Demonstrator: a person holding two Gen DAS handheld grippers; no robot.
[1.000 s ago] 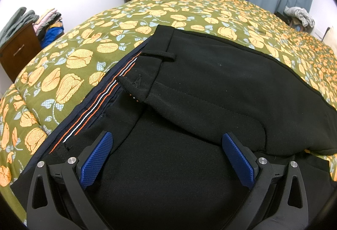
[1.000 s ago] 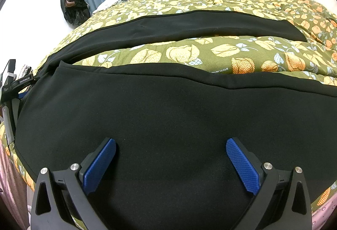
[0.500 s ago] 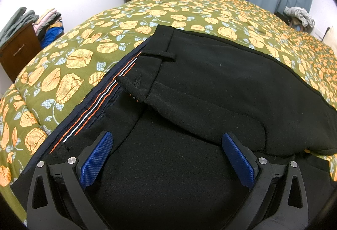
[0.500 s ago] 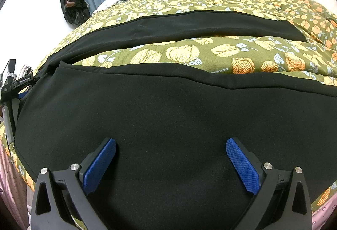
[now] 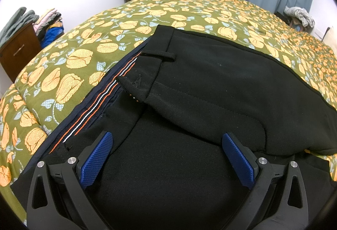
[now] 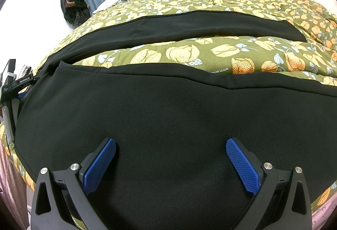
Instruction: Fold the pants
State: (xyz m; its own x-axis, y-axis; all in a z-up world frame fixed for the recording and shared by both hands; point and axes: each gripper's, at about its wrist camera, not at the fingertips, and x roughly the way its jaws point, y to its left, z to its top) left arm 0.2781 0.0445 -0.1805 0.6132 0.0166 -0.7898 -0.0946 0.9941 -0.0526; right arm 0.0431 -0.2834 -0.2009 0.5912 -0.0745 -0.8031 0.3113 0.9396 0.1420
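1. Nothing has shifted over the last second: the black pants lie unfolded on the flowered bed.
2. The left claw hangs wide open and empty at lower centre, over the waistband (striped lining showing).
3. The right claw, equally open and empty, hovers over a leg.
4. Folding seems not yet begun.

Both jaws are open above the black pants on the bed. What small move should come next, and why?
Probably lower the left gripper and close it on the waistband: both grippers are open, nothing is held, and the pants legs lie apart, unfolded.
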